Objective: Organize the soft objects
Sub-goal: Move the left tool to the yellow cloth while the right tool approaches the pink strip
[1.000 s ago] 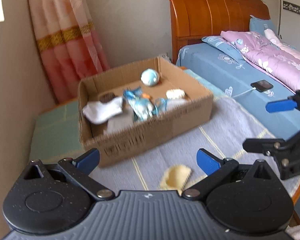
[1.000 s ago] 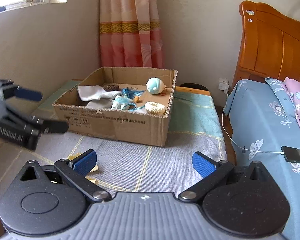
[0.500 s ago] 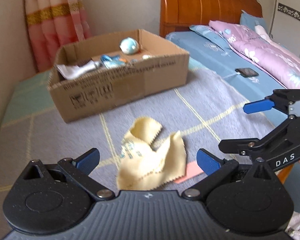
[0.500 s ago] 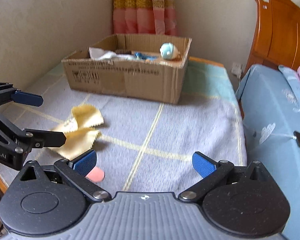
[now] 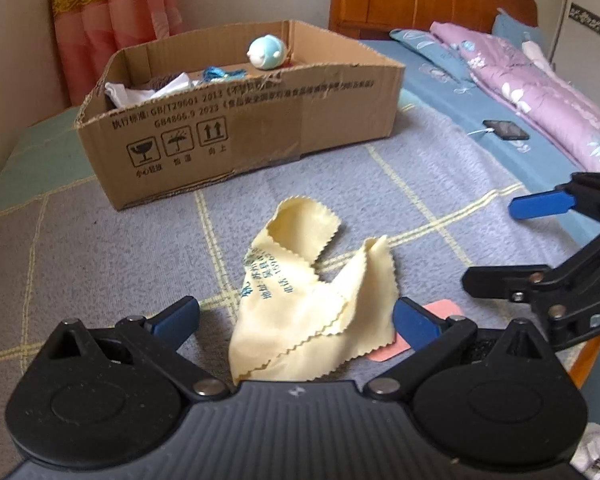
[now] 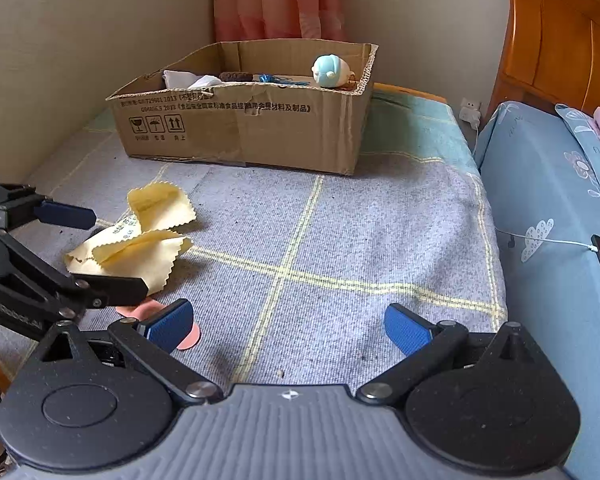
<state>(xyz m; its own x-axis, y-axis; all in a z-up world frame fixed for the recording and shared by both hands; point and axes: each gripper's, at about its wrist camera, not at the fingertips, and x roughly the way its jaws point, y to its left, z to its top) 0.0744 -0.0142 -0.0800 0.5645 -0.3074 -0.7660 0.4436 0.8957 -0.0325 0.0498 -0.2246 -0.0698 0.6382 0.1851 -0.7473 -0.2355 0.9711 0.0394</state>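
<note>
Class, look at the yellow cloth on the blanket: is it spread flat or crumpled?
Crumpled. The yellow cloth lies folded over itself in both views, zigzag edges overlapping and one end curled up, partly covering a pink piece.

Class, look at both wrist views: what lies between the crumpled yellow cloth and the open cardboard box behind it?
Nothing: only bare grey checked blanket separates the crumpled yellow cloth from the open cardboard box, clearest in the left wrist view.
</note>
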